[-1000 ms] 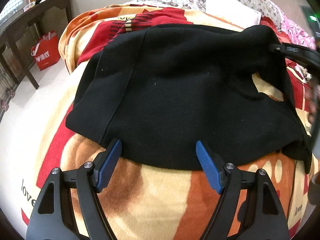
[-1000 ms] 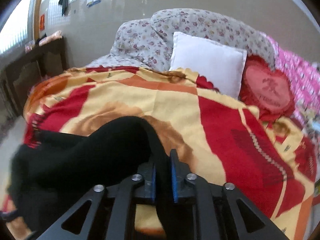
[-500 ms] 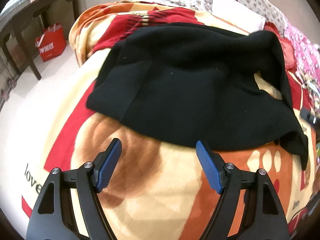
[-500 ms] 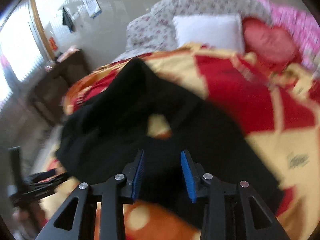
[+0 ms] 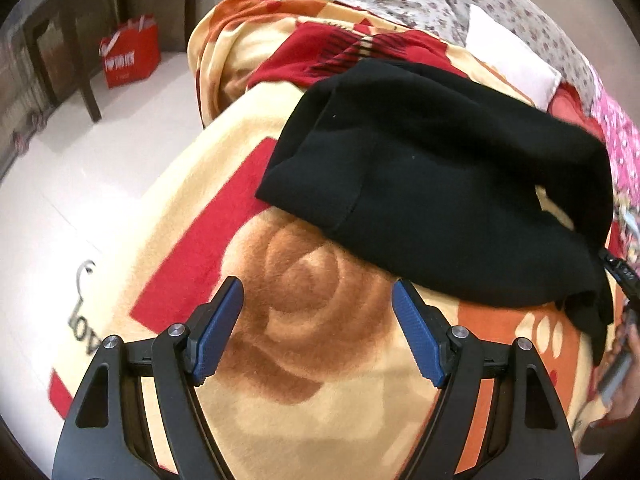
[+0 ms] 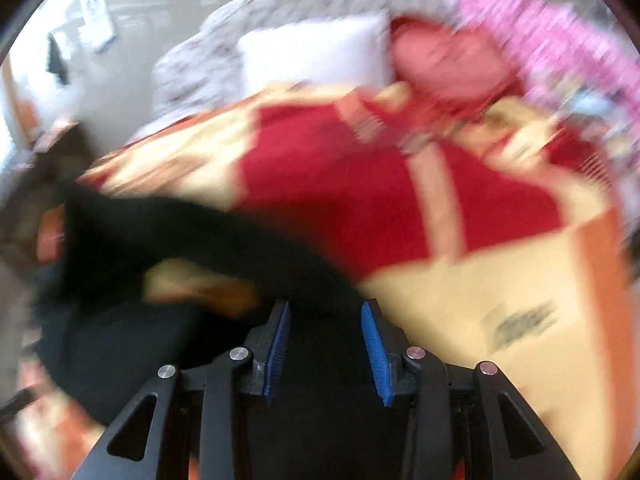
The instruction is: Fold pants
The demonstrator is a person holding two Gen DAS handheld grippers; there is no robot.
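Note:
The black pants lie folded in a broad heap on the flowered blanket. My left gripper is open and empty, held above bare blanket just short of the pants' near edge. The right wrist view is blurred by motion. My right gripper is open, with its blue pads apart over the black fabric at the pants' right side. Nothing is between its fingers. The right gripper's body shows at the right edge of the left wrist view.
A white pillow and a floral cushion lie at the head of the bed. A red shopping bag stands on the pale floor by a dark wooden table left of the bed. A pink cover lies at the right.
My right gripper has let go of the pants and opened. My left gripper has drawn back from the pants' near edge, which now lies farther off. The right view swings fast.

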